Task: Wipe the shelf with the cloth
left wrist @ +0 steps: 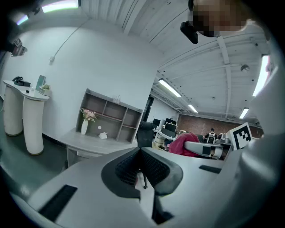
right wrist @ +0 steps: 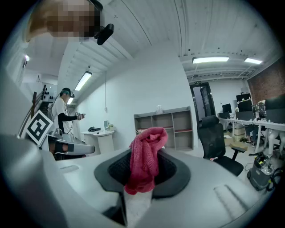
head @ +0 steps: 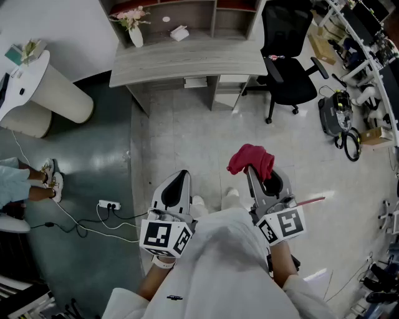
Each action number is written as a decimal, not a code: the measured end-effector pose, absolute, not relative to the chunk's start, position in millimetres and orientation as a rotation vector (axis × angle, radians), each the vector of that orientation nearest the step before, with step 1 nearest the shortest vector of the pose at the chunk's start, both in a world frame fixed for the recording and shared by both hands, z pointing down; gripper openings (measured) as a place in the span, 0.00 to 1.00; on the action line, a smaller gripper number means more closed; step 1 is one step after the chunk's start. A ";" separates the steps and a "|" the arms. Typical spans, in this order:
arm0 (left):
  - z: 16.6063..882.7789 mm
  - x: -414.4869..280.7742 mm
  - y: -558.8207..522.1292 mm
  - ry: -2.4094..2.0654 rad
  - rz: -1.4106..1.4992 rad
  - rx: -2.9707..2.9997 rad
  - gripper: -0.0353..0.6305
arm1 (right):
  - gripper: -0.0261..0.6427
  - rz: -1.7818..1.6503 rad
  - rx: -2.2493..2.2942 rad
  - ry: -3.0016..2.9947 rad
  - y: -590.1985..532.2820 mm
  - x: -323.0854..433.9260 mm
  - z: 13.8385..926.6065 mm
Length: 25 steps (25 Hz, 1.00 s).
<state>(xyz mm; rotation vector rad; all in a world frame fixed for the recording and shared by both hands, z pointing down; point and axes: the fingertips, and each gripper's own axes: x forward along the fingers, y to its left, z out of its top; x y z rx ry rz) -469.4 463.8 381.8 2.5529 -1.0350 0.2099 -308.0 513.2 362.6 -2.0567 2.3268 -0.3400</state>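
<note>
My right gripper (head: 254,172) is shut on a bunched red cloth (head: 250,160), held over the floor in front of me. In the right gripper view the red cloth (right wrist: 145,158) hangs pinched between the jaws. My left gripper (head: 181,179) is shut and holds nothing; its black pads (left wrist: 153,169) meet in the left gripper view. The grey cubby shelf (head: 187,14) stands on a grey desk (head: 187,59) some way ahead. The shelf (left wrist: 112,116) shows in the left gripper view, and the shelf (right wrist: 165,124) shows behind the cloth in the right gripper view.
On the desk stand a white vase of flowers (head: 133,25) and a crumpled white item (head: 179,33). A black office chair (head: 288,59) sits right of the desk. A power strip with cables (head: 109,205) lies left. A person's feet (head: 51,179) are at the far left.
</note>
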 end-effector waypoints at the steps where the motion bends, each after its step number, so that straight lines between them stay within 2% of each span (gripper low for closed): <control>1: 377.7 -464.9 463.8 -1.031 0.207 2.567 0.06 | 0.20 -0.329 -2.062 2.325 514.5 -304.0 361.4; 25: 380.6 -283.9 514.5 -0.930 0.324 2.606 0.06 | 0.20 -0.409 -2.002 2.145 573.8 -138.3 380.2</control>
